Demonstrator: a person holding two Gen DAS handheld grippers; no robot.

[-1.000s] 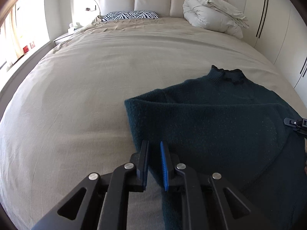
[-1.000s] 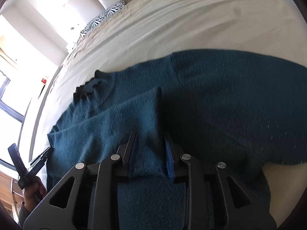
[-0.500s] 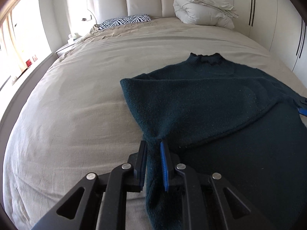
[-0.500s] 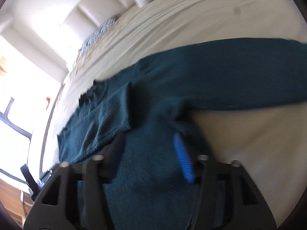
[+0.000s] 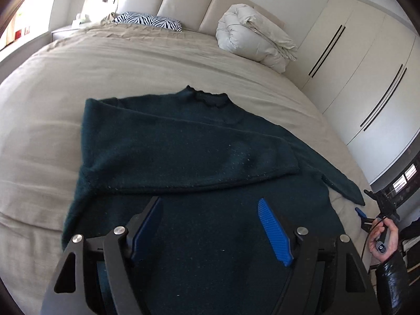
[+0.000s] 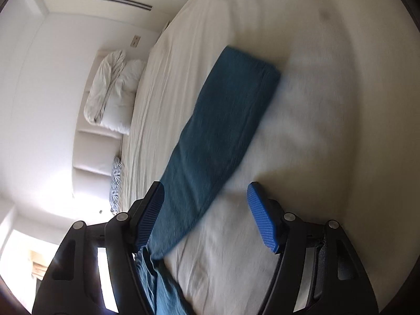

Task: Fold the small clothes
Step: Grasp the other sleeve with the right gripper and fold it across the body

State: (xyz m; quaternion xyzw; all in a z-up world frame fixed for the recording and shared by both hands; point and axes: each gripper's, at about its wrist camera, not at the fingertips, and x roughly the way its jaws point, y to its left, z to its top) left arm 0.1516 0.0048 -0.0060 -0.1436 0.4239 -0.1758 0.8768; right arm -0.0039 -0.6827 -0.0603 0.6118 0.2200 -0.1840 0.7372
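A dark teal sweater [image 5: 183, 152] lies flat on the beige bed [image 5: 52, 92], collar toward the headboard. One sleeve is folded across its chest. My left gripper [image 5: 208, 204] hovers over the sweater's lower body; its jaws are opening and the pads press on nothing. The other sleeve [image 6: 223, 120] stretches out over the sheet in the rolled right wrist view. My right gripper [image 6: 206, 191] is open above that sleeve's near end, which passes close by the left pad without being pinched. A hand in a black sleeve holds the right gripper [image 5: 367, 203] at the bed's right edge.
A rolled white duvet [image 5: 252, 39] and a zebra pillow [image 5: 149, 21] sit by the padded headboard. White wardrobe doors [image 5: 367, 78] stand right of the bed. Blue denim [image 6: 149, 275] shows under the right gripper. Bare sheet lies left of the sweater.
The left gripper let go of the sweater's left edge, opened wide and shifted right over the body. The right gripper released the folded sleeve, opened, rolled and swung out to the other sleeve.
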